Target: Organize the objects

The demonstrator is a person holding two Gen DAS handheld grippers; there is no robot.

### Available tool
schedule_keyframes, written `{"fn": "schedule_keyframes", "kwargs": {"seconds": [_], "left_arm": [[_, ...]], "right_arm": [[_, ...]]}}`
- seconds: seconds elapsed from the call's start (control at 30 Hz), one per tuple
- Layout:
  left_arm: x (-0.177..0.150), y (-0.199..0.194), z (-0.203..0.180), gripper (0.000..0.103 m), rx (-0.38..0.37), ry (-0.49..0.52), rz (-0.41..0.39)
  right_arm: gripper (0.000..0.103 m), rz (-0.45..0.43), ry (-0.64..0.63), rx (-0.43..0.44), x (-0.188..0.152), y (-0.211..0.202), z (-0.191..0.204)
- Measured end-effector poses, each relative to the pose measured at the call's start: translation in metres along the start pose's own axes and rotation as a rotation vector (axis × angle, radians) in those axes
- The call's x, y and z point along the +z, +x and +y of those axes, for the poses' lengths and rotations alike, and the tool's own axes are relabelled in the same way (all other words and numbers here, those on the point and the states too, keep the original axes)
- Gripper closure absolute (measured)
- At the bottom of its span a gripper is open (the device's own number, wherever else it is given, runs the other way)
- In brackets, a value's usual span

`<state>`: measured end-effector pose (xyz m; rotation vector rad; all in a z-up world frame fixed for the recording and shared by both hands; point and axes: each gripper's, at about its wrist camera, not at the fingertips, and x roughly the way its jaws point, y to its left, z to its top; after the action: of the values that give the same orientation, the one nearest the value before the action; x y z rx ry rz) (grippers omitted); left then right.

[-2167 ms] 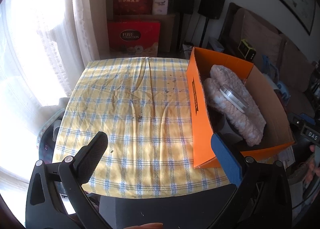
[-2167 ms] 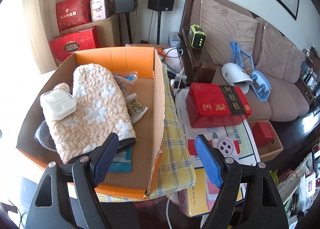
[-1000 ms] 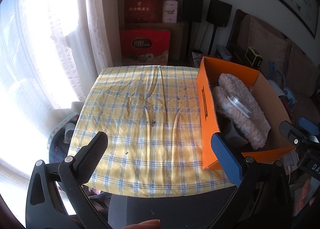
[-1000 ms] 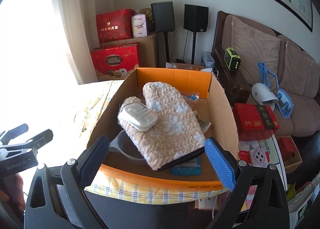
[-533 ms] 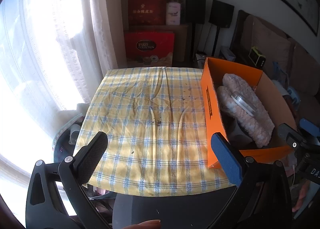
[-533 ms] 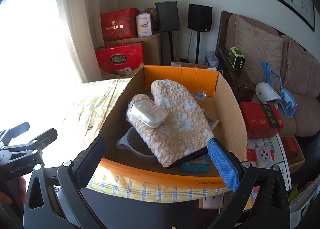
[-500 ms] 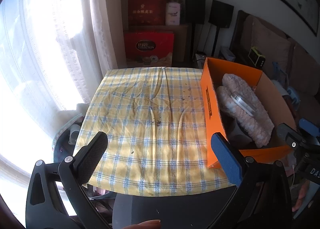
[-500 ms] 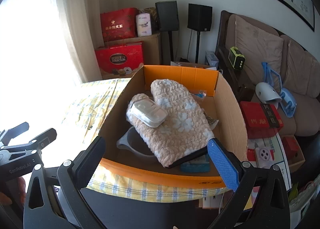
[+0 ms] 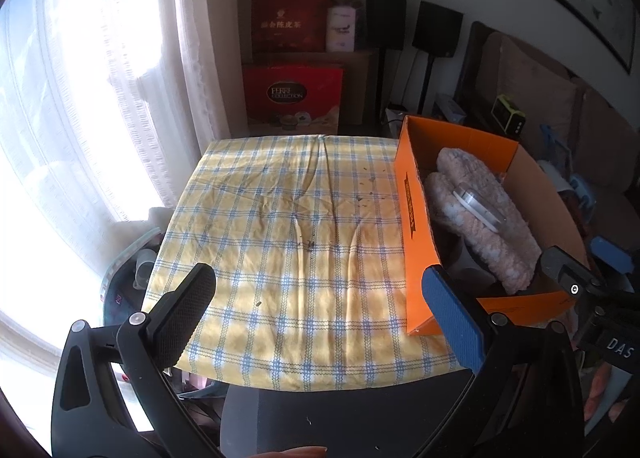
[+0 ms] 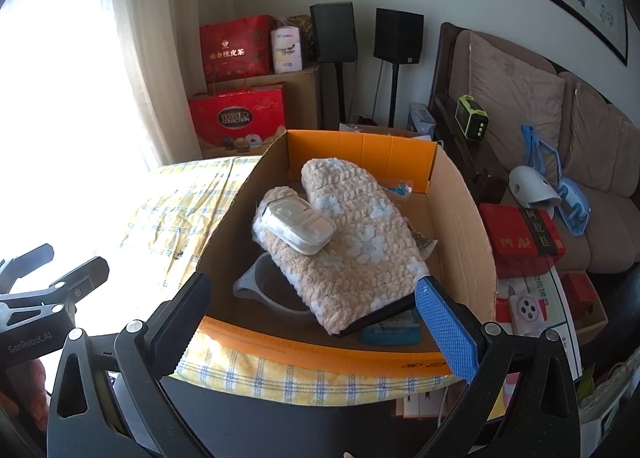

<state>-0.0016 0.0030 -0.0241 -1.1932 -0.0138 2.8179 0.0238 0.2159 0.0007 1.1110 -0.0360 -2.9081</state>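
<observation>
Box [image 10: 352, 161] sitting dead ahead of right gripper [image 10: 316, 322], off to the side of left gripper [image 9: 320, 298].

Both spread wide, holding nothing; mitt [image 10: 360, 234] inside, long axis pointing away, white case [image 10: 298, 225] on top.

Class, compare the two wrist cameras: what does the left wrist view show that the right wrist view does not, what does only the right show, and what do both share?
Only the left wrist view shows the whole bare checked tablecloth.

Only the right wrist view shows the grey scoop and blue packet under the oven mitt.

Both show the orange box, the mitt and the white case lying on it.
</observation>
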Motion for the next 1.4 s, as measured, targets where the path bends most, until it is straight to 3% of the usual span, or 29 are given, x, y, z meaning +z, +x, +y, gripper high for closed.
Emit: {"fn": "schedule_keyframes", "kwargs": {"seconds": [1.4], "left_arm": [[-0.0002, 0.0013, -0.0024, 0.000, -0.004, 0.003, 0.001]], "right_arm": [[0.000, 0.002, 0.002, -0.003, -0.0001, 0.0008, 0.0011]]}}
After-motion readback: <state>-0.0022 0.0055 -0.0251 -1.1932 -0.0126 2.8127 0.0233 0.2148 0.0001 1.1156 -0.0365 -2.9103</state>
